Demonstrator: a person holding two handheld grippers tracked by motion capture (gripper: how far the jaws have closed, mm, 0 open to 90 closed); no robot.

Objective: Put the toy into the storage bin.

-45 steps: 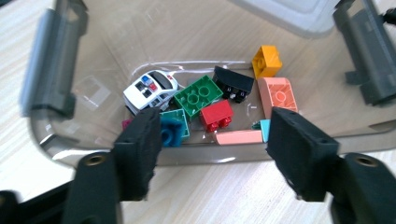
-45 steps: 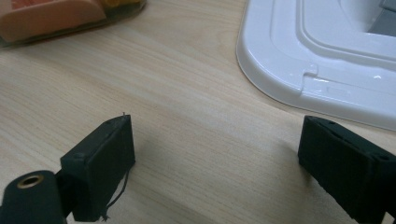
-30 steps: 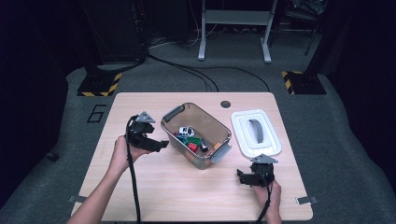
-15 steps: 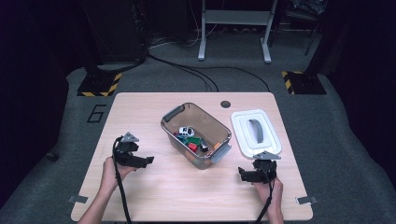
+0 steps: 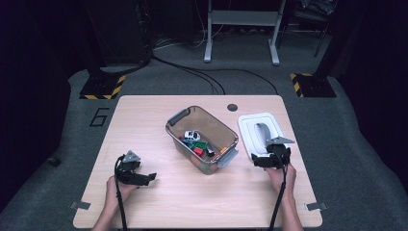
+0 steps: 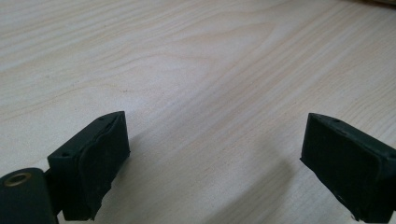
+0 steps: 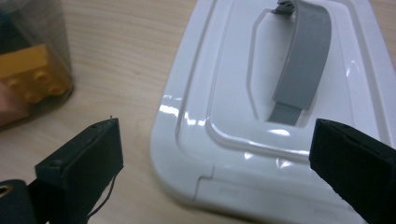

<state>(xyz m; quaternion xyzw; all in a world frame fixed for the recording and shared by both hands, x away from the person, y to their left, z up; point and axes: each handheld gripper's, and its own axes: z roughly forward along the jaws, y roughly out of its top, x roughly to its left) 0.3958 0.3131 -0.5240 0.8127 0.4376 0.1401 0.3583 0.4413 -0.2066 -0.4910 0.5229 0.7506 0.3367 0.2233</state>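
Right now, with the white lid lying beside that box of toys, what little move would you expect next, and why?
Probably the right gripper eases forward and closes on the near edge of the white lid. Its jaws stand open, have just been opening, and hold nothing. The lid lies flat on the table, apart from the open box with toys inside. The left gripper is open over bare wood.

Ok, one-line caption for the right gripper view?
Open right tool approaching the white lid, grey handle ahead.

Black fingers (image 6: pixel 93 163), trailing black cables (image 5: pixel 120 202)
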